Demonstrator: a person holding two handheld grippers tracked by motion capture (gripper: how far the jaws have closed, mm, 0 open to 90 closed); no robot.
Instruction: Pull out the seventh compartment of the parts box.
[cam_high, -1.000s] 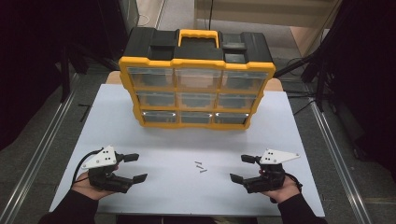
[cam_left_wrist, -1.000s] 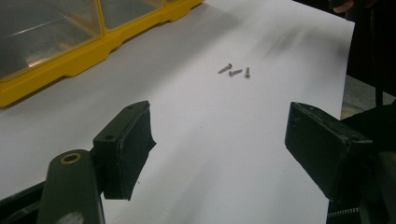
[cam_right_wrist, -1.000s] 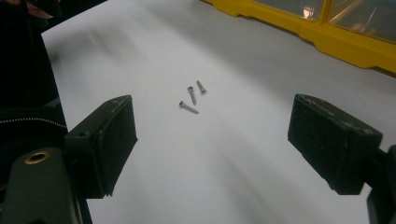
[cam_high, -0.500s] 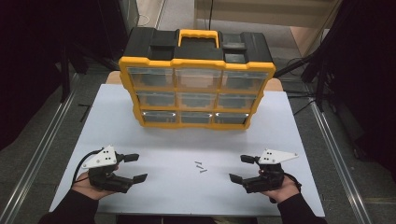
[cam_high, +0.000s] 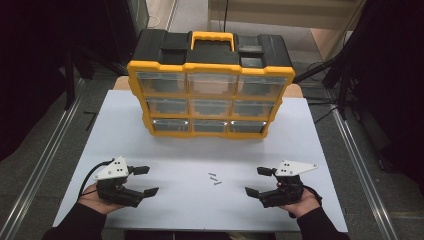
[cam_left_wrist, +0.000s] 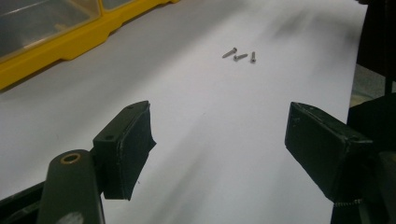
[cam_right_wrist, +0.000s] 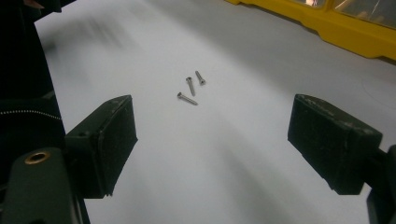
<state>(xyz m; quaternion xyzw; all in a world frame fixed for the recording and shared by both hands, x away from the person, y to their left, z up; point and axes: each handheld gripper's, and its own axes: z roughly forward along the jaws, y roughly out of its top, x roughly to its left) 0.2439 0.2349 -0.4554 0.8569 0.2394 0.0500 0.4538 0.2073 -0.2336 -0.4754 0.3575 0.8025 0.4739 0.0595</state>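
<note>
Resting low at the table's near edge, the left gripper (cam_high: 141, 180) and right gripper (cam_high: 259, 181) both held their jaws spread wide and empty. Three small screws (cam_high: 215, 178) lay loose between them on the white table (cam_high: 310, 150), nearer the right gripper, pointing various ways. Beyond stood the yellow organizer case (cam_high: 210, 100).

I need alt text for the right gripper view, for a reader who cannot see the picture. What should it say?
Three small metal screws lie close together on a white table, framed between the two wide-open black jaws of the right gripper, which holds nothing. The yellow edge of a storage case with clear compartments crosses the top right corner.
</note>
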